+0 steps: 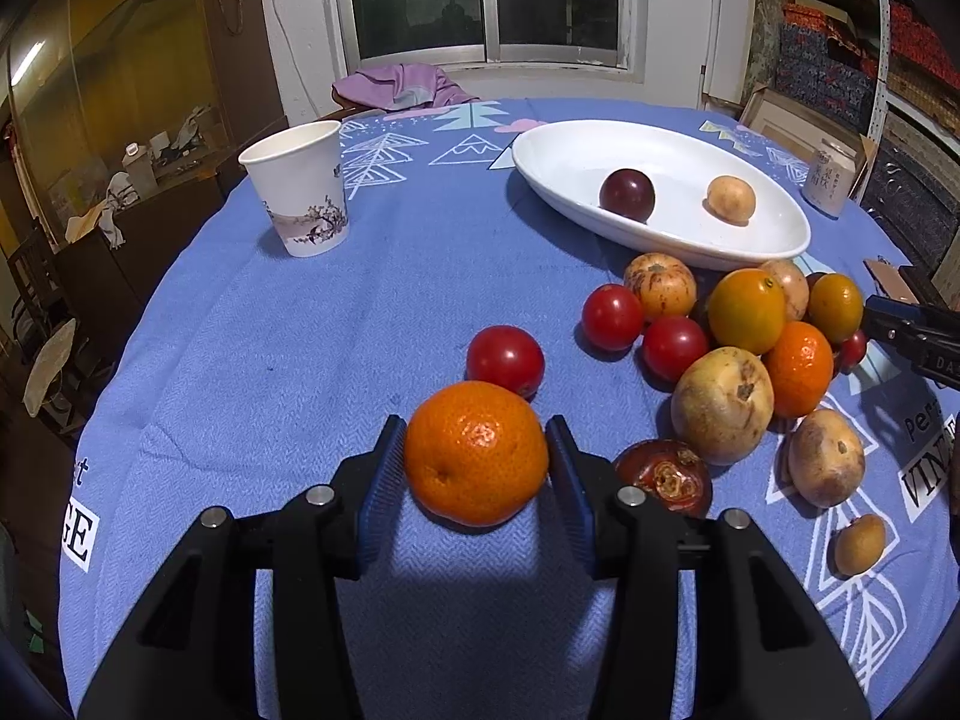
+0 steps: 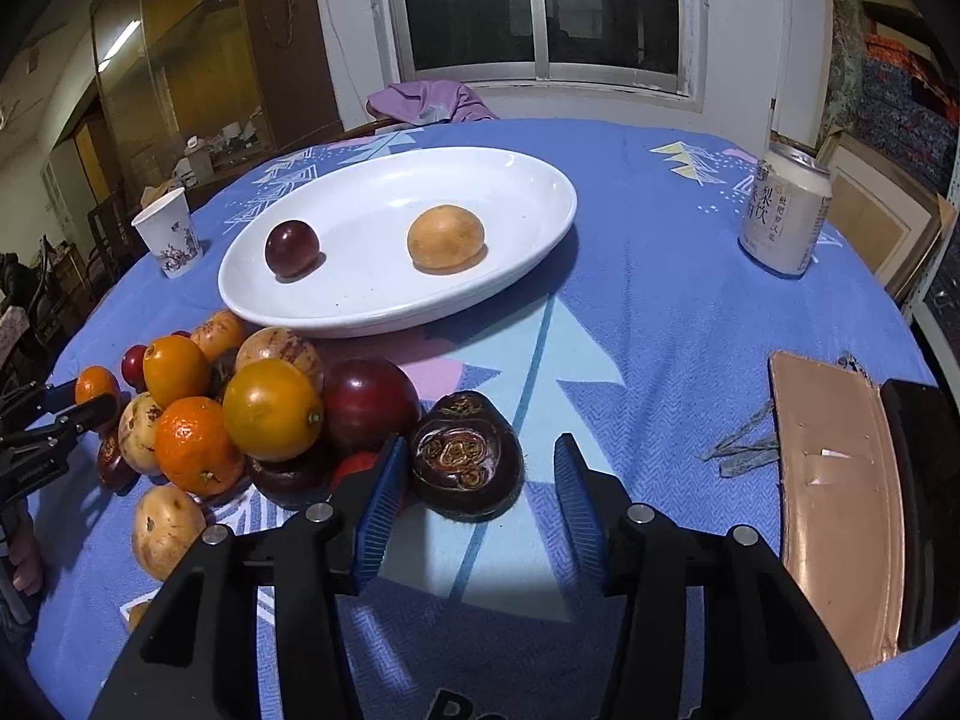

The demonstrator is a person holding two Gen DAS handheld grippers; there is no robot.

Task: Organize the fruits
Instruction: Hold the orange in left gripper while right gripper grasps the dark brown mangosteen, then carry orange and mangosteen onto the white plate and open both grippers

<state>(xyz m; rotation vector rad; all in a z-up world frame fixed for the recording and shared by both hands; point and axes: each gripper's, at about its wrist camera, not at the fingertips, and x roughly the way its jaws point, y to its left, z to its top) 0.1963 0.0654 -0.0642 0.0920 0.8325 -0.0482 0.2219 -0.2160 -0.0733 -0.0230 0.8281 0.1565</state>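
Left wrist view
Left gripper (image 1: pixel 477 450): blue pads clamp a round orange tangerine (image 1: pixel 476 452) sitting on the blue patterned tablecloth (image 1: pixel 300 360).
White oval dish (image 1: pixel 600 144): holds a dark purple plum (image 1: pixel 627 194) and a tan round fruit (image 1: pixel 730 198).

Right wrist view
Right gripper (image 2: pixel 480 483): jaws partly apart around a dark brown wrinkled fruit (image 2: pixel 465 462); left pad seemingly touching, right pad clear.
Fruit pile (image 2: pixel 252 408): just left.
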